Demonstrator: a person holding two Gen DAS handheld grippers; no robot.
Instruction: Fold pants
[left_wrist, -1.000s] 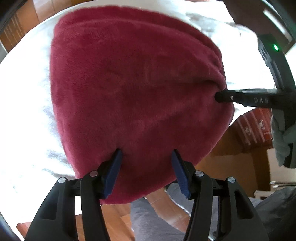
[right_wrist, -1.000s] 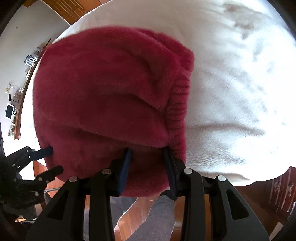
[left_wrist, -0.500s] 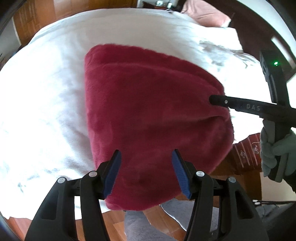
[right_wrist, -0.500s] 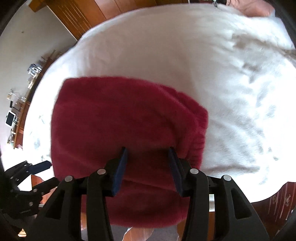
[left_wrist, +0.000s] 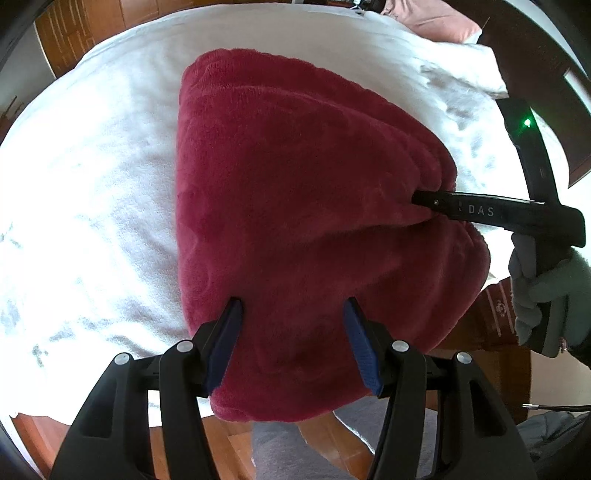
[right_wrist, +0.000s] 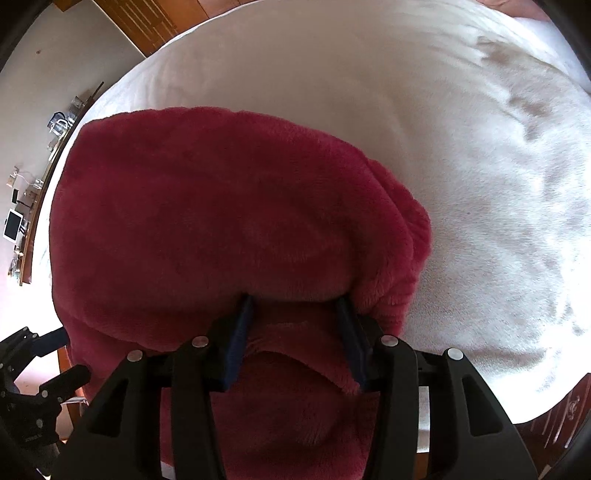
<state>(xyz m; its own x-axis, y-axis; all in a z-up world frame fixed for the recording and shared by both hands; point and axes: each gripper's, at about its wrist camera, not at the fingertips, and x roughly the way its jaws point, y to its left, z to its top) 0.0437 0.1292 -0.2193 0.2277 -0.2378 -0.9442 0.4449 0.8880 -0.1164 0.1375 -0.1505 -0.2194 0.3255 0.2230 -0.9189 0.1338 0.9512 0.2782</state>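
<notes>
The left gripper (left_wrist: 291, 314) is spread wide over the near hem of the folded crimson fleece pants (left_wrist: 295, 206), nothing pinched. The right gripper (right_wrist: 293, 314) is likewise parted, fleece bunched between its pads. Beyond, the white bedspread (left_wrist: 92, 166) carries the bundle; edges should be squared before release.

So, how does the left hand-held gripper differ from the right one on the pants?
The left hand-held gripper shows both tips in sight on the red pants; the right hand-held gripper hides its tips under a fold. The left is at a plain edge, the right beside the ribbed waistband. Both stand open.
</notes>
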